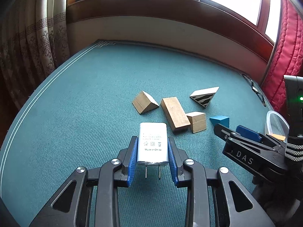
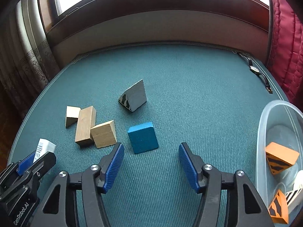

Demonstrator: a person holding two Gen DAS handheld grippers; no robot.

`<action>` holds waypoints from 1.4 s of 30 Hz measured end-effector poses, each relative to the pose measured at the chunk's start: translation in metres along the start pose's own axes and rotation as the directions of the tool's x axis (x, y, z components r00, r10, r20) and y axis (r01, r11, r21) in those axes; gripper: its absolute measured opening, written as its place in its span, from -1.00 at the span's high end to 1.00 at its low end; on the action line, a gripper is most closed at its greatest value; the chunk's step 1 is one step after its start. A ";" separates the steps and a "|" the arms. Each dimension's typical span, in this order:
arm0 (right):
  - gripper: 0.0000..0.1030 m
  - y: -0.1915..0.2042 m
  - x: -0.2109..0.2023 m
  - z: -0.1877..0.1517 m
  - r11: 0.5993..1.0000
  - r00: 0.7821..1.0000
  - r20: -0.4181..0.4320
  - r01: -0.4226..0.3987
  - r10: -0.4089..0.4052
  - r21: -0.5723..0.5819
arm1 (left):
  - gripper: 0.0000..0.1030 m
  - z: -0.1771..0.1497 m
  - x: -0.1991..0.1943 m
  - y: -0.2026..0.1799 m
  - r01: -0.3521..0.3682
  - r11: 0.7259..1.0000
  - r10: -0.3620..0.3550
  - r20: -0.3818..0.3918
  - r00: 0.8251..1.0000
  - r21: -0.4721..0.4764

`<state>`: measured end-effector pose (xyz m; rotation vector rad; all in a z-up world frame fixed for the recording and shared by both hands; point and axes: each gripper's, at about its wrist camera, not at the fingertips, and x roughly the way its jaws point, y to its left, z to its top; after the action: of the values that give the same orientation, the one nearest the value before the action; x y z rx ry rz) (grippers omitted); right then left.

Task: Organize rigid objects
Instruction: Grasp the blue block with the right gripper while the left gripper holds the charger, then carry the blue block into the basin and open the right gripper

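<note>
My left gripper (image 1: 152,141) is shut on a white plug charger (image 1: 153,143), its prongs pointing back at the camera; it also shows in the right wrist view (image 2: 44,148). My right gripper (image 2: 151,145) is open and empty, just short of a blue block (image 2: 143,137), also seen in the left wrist view (image 1: 220,120). Three plain wooden blocks (image 2: 86,125) lie in a cluster to its left. A grey wedge with black stripes (image 2: 134,98) lies behind. A clear plastic container (image 2: 265,124) at the right holds orange striped blocks (image 2: 280,159).
All sits on a teal mat (image 2: 189,79) on a round table. A wristwatch (image 2: 255,70) lies at the far right edge. A wall and window sill (image 1: 151,7) stand behind, curtains at the left, a red quilted fabric (image 2: 284,47) at the right.
</note>
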<state>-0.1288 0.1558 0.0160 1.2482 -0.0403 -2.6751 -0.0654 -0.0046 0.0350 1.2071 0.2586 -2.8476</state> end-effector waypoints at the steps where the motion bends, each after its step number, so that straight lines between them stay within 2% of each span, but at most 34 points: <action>1: -0.17 0.002 0.002 0.001 1.000 1.000 -0.001 0.005 -0.005 -0.006 | 0.40 0.000 0.000 0.000 0.001 1.000 -0.001 -0.001 1.000 0.000; 5: -0.01 0.007 0.006 0.003 0.999 0.999 0.012 0.032 -0.032 -0.023 | 0.40 0.000 0.001 -0.001 0.004 1.000 -0.004 -0.003 1.000 0.003; 10: 0.33 0.010 0.004 0.002 0.998 0.998 0.023 0.054 -0.053 -0.036 | 0.40 0.000 0.001 -0.001 0.004 1.000 -0.004 -0.004 1.000 0.001; 24: 0.34 0.008 -0.021 -0.023 0.999 0.999 0.027 0.038 -0.037 -0.022 | 0.40 -0.002 -0.004 -0.007 0.017 1.000 -0.018 0.011 1.000 0.017; 42: 0.34 -0.017 -0.066 -0.052 0.993 0.997 0.077 0.019 -0.028 0.116 | 0.40 -0.006 -0.009 -0.020 0.037 0.998 -0.038 0.017 0.999 0.054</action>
<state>-0.0504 0.1876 0.0306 1.1811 -0.1951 -2.7767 -0.0566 0.0159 0.0397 1.1982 0.2074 -2.9138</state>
